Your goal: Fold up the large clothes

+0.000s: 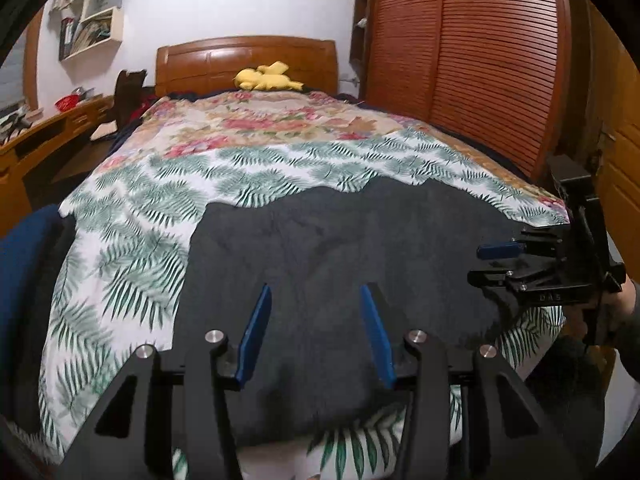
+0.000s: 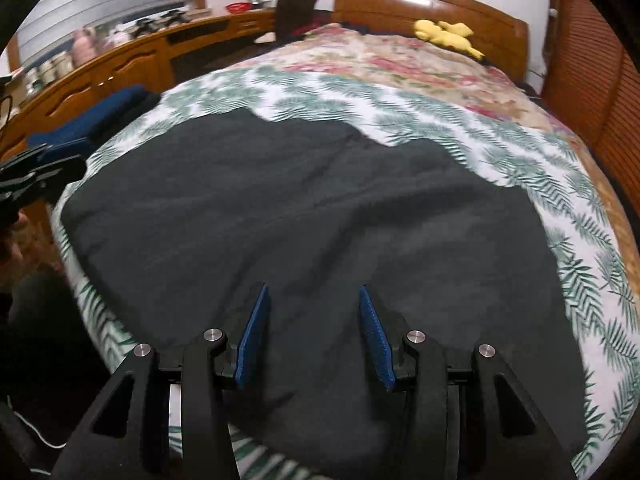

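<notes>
A large dark grey garment [image 1: 320, 248] lies spread flat on the fern-print sheet [image 1: 132, 216] at the near end of the bed. It also shows in the right wrist view [image 2: 304, 208]. My left gripper [image 1: 316, 292] is open and empty, hovering over the garment's near edge. My right gripper [image 2: 312, 294] is open and empty over the near part of the garment. The right gripper also shows in the left wrist view [image 1: 480, 264], open, at the garment's right edge. The left gripper's tip shows at the left edge of the right wrist view [image 2: 48, 168].
A floral quilt [image 1: 272, 120] covers the far half of the bed, with a yellow plush toy [image 1: 266, 78] by the wooden headboard [image 1: 244, 60]. A wooden wardrobe [image 1: 480, 60] stands right. A desk [image 2: 120, 60] runs along the left. A blue cloth [image 2: 96, 120] lies beside the bed.
</notes>
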Available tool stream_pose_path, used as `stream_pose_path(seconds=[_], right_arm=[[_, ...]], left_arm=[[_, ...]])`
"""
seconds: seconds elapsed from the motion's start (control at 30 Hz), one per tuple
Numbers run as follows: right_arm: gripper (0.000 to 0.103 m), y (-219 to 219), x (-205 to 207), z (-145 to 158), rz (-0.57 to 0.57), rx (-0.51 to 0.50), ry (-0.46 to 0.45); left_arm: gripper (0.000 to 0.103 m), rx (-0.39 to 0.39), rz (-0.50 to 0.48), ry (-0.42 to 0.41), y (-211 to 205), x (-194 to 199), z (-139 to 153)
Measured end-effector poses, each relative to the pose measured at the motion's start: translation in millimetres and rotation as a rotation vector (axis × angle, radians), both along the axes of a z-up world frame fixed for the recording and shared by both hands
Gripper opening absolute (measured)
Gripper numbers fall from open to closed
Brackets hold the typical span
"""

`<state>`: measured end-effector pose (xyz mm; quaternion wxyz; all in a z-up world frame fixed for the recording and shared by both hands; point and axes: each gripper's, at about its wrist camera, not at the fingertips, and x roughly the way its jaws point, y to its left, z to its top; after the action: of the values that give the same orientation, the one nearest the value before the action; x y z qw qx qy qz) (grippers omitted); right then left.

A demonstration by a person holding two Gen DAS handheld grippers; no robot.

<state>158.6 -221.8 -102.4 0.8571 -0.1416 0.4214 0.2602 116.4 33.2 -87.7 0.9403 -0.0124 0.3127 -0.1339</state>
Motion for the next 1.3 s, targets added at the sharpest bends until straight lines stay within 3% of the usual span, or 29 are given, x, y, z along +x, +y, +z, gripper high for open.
stream_pose_path(seconds=[0.33, 0.67, 0.8, 1.3], right_arm=[[0.049, 11.2, -5.8, -32.1, 0.041, -0.014, 0.031], [0.049, 3.7, -5.9, -37.2, 0.073, 0.022, 0.022], [0.049, 10.5, -12.8, -35.6, 0.086, -0.036, -0.026], [0.049, 10.7, -16.8, -35.6, 0.073, -0.025, -0.037]], left_arm=[[0.046, 0.012, 0.116, 0.083, 31.1, -23.7, -24.9], [0.046, 0.076, 0.229, 0.152, 53.5, -27.7, -44.5], [0.046, 0.094, 0.245, 0.182, 56.8, -30.6, -54.9], [0.046, 0.113, 0.260, 0.219, 54.3, -26.0, -69.3]])
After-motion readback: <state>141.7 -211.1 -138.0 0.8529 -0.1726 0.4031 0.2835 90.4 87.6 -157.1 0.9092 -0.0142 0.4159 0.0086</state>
